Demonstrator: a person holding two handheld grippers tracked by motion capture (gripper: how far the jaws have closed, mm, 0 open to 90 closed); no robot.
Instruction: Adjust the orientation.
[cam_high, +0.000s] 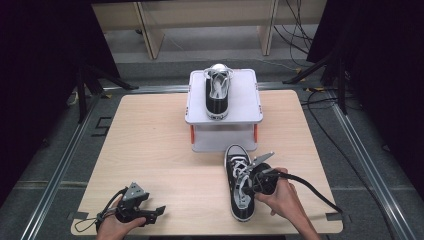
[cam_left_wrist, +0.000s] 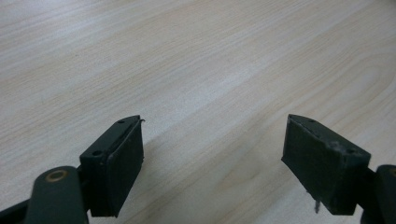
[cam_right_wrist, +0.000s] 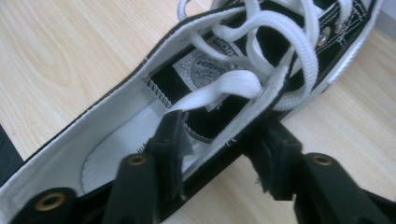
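Observation:
A black sneaker with white laces (cam_high: 239, 186) lies on the wooden table (cam_high: 150, 145) in front of the stand, toe toward the stand. My right gripper (cam_high: 247, 183) is at its right side. In the right gripper view one jaw is inside the sneaker (cam_right_wrist: 116, 135) and the other outside, with the side wall by the eyelets between them. The right gripper (cam_right_wrist: 219, 126) is partly closed, and a gap still shows beside the inner pad. My left gripper (cam_high: 156, 214) rests near the table's front left, open and empty (cam_left_wrist: 212, 154).
A second black sneaker (cam_high: 218, 92) stands on a white two-level stand (cam_high: 247, 95) at the back middle of the table. Cables run over the floor at the right. The table's front edge is close to both hands.

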